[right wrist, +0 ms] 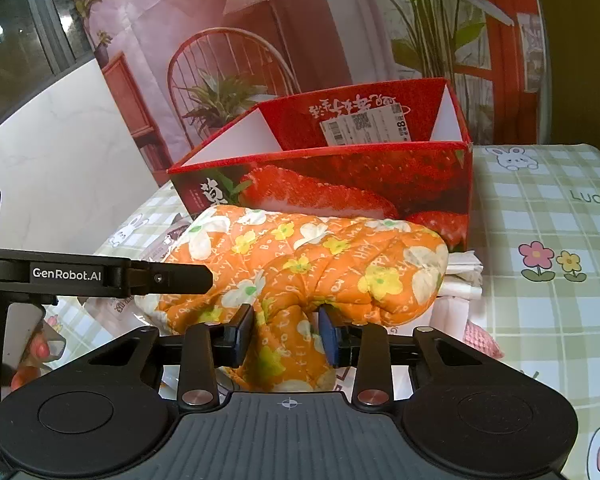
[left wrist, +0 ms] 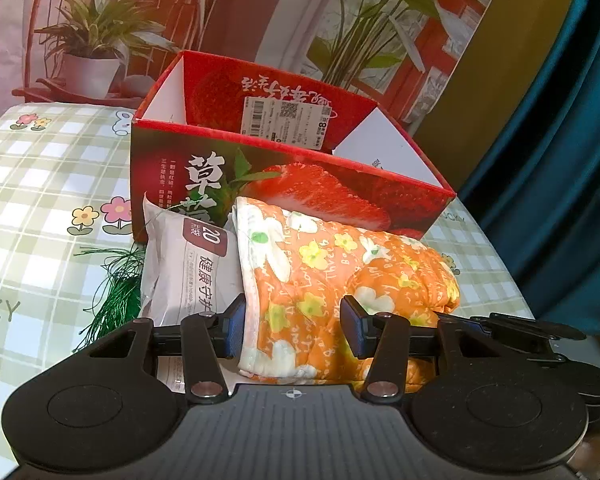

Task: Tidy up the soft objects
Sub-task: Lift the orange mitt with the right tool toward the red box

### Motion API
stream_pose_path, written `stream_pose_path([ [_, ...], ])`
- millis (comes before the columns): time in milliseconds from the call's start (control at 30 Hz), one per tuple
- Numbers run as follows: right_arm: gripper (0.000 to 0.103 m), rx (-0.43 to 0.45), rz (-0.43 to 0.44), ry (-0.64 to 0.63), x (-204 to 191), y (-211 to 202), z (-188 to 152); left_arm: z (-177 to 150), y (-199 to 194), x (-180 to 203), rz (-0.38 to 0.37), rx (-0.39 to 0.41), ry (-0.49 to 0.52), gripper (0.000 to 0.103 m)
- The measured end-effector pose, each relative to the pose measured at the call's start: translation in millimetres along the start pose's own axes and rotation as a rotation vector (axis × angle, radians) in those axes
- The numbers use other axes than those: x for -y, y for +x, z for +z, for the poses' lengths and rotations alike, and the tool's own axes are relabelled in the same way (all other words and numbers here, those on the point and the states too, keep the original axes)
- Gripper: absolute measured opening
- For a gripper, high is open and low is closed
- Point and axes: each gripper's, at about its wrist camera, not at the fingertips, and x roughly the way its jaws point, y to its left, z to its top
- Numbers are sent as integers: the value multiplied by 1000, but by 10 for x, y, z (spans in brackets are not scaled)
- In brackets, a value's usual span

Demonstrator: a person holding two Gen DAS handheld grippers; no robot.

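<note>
Orange flowered quilted cloth (right wrist: pixel 308 260) lies on the worktop (right wrist: pixel 540 208) before the empty strawberry box (right wrist: pixel 340 176); my right tongs (right wrist: pixel 286 336) pinch it, left tongs (left wrist: pixel 296 332) straddle it. Nothing boxed yet.

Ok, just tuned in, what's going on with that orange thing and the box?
A person holds a gripper in each hand, both on the orange floral quilted cloth lying in front of the open strawberry box. The right gripper pinches a bunched fold of it; the left gripper straddles its other end, fingers at its sides. The cloth is not yet in the box. A white packet lies beside it.
</note>
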Motion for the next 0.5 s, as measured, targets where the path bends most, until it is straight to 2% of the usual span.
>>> stream_pose_path([
  [167,31,30,1,-22,-52,-57,29,35,-94,34,-9,45,11,51],
  [500,31,134,-18,-177,-278,-292,247,147,-298,47,-45,148,3,51],
])
